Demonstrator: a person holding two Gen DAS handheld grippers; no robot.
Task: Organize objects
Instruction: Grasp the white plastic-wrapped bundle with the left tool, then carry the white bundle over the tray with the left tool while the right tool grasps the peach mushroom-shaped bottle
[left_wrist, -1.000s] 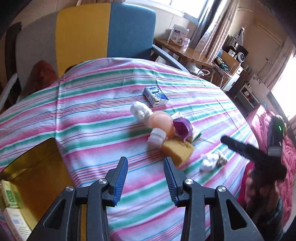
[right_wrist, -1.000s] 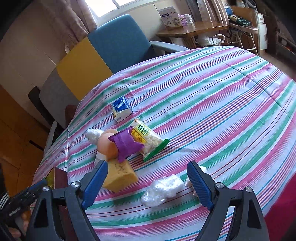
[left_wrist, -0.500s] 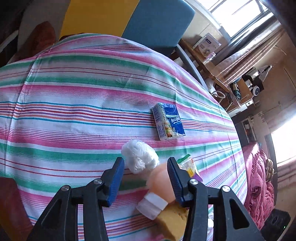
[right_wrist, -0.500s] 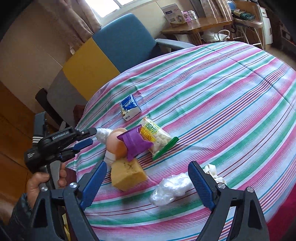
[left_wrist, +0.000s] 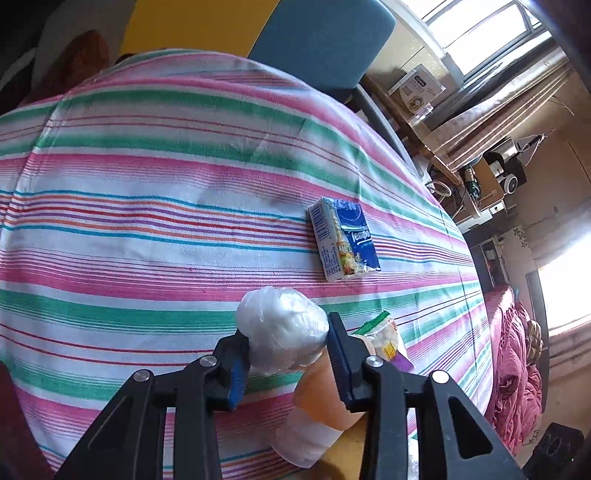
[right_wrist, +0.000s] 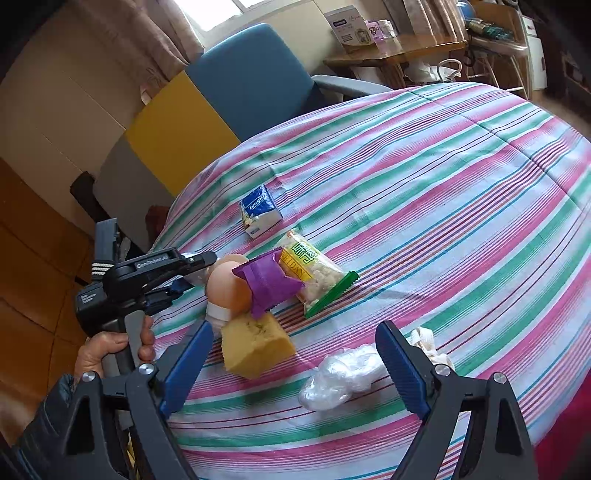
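Left tongs (left_wrist: 286, 352) moved in, closing on plastic-wrapped ball (left_wrist: 282, 328); "Tempo" pack (left_wrist: 343, 240) beyond.

Bare striped tablecloth (right_wrist: 461, 177) lies open beyond the tissue pack (right_wrist: 260, 210). Near the edge, a sponge (right_wrist: 255, 345), snack packets (right_wrist: 314, 273) and a plastic wad (right_wrist: 343, 373) crowd together.

The left wrist camera sits just behind its own fingers (left_wrist: 343, 354) and looks steeply down, very near the striped tablecloth (left_wrist: 147, 229), toward the blue chair (left_wrist: 325, 40) and the window side of the room. The right wrist camera looks from farther back, also down and across the same tablecloth (right_wrist: 443, 192), toward the blue and yellow chair (right_wrist: 251, 85) and a wooden side table (right_wrist: 399, 48). Both views share the blue tissue pack (left_wrist: 343, 240) (right_wrist: 260, 216), the peach bottle (left_wrist: 325, 387) (right_wrist: 227, 286) and the snack bag (left_wrist: 386, 338) (right_wrist: 314, 271); the right view also shows the left gripper (right_wrist: 199, 267) from the side.
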